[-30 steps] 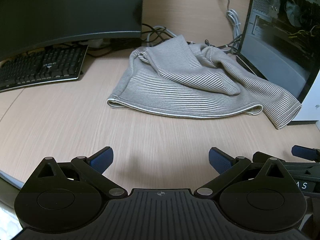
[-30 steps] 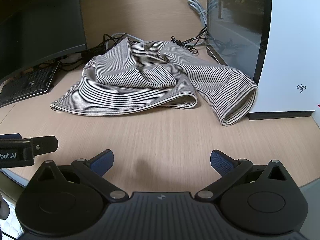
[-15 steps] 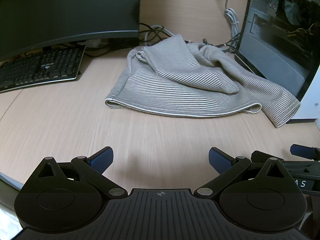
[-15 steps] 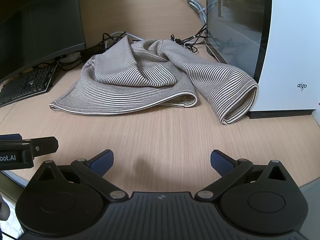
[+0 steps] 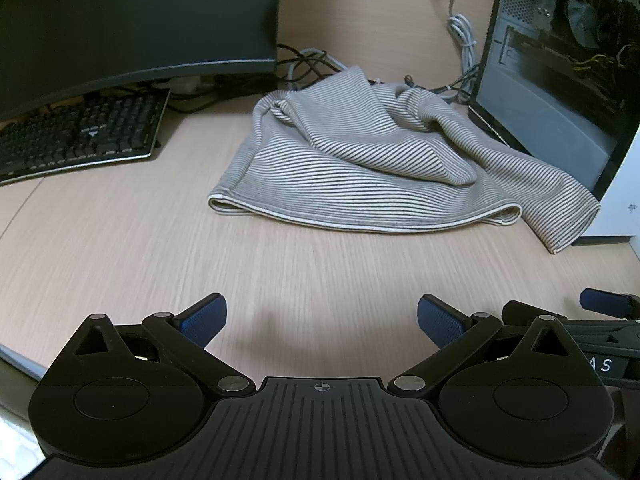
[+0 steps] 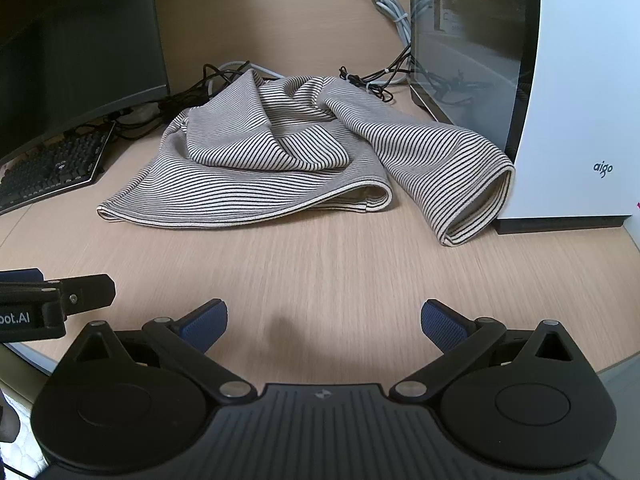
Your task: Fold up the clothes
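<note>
A grey striped garment [image 5: 360,172] lies crumpled on the wooden desk [image 5: 120,240], its hem toward me and one sleeve trailing right to the computer case. The right wrist view shows the same garment [image 6: 280,168] with the sleeve cuff [image 6: 480,208] beside the white case. My left gripper [image 5: 320,318] hovers open over bare desk, well short of the hem. My right gripper [image 6: 324,320] is also open and holds nothing, at a similar distance. Each gripper's blue-tipped finger shows at the edge of the other's view.
A black monitor [image 5: 120,20] and keyboard [image 5: 76,140] stand at the left. A white computer case with a glass side [image 6: 540,80] blocks the right. Cables [image 6: 384,80] lie behind the garment. The desk's front edge [image 5: 20,356] runs just below the grippers.
Both grippers have crept slightly forward toward the garment, which sits a little larger in view. Both stay open. The garment has not moved.
</note>
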Demonstrator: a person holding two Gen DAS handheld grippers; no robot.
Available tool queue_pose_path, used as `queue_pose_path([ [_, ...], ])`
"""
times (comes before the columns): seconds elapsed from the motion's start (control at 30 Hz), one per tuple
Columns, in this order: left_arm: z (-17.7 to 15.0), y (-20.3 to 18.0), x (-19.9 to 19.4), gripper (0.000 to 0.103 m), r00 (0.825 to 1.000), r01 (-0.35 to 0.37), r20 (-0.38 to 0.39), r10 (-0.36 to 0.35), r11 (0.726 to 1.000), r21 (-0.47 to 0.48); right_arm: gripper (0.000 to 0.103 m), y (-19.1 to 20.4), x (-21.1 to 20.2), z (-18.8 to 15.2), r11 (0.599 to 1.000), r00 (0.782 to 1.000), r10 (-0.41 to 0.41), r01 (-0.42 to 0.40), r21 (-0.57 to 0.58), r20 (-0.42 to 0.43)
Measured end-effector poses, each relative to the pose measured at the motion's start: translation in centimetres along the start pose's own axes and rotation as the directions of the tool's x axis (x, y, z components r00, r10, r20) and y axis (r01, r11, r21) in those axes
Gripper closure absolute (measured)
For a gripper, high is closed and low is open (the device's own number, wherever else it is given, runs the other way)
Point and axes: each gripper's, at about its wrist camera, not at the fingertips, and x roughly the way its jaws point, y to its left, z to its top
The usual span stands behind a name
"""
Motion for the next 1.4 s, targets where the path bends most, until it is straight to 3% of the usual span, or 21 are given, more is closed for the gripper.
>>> queue_pose_path([
  [0.8,-0.3,-0.9,-0.7,0.0,1.0,0.009,0.011,-0.01,1.0,0.024,0.0,-0.4,-0.8,-0.4,1.0,1.0,-0.006,0.006,0.001,0.011],
  [1.4,0.2,1.3,0.4,0.0,0.999,0.038,-0.007,-0.037,0.999,0.031,0.0,0.6,0.0,0.3,0.999,1.0,-0.029,0.029,0.016,0.012],
])
